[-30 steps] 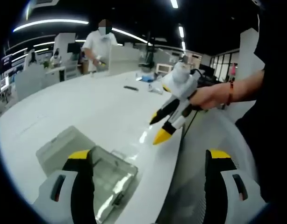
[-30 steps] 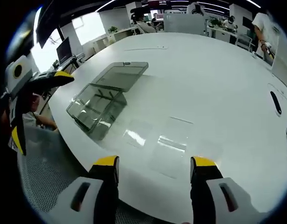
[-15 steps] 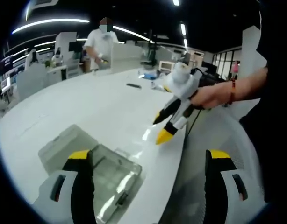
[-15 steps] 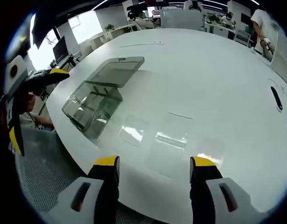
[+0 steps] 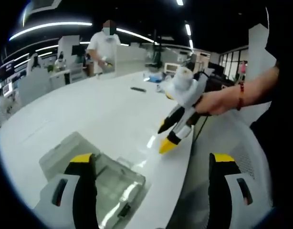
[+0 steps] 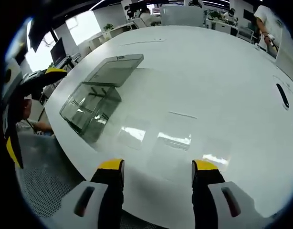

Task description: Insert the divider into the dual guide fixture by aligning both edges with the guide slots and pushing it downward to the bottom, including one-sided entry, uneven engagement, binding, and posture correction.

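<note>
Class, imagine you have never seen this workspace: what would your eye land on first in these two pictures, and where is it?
Probably the clear plastic box with its lid thrown open, lying near the edge of the big white table, ahead and to the left in the right gripper view. Next, in the left gripper view, the right claw with yellow tips, held in a hand above the table edge. Both claws are open and hold nothing.
</note>
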The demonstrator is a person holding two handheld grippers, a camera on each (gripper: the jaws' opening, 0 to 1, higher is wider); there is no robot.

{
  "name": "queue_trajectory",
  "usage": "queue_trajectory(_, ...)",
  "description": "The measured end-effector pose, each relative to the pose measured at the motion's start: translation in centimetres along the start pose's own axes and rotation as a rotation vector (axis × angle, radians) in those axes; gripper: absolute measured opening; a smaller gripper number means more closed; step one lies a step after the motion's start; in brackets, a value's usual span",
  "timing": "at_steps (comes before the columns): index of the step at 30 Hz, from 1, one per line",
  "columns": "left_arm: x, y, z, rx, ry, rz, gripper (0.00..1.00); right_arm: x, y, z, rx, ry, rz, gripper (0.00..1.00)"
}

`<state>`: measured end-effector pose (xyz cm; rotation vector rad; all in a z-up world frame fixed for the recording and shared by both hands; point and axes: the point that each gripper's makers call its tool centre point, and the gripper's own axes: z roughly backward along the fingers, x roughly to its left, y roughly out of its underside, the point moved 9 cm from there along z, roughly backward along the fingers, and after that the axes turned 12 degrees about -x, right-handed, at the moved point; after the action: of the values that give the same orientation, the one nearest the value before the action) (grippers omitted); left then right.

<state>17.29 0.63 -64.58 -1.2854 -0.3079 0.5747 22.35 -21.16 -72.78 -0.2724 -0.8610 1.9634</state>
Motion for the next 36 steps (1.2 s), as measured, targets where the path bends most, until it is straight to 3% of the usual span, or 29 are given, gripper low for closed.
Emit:
queue_trajectory(11, -0.5, 0.4, -0.2, 0.03, 0.021, -0.001, 0.97, 0.0, 0.1, -0.6, 0.023, 0.007, 0.003, 0.52)
queue_trajectory(36, -0.4, 0.6, -0.2, 0.032, 0.016, -0.002, 0.96, 0.5, 0.2, -1.1, 0.064, 0.023, 0.046, 0.49)
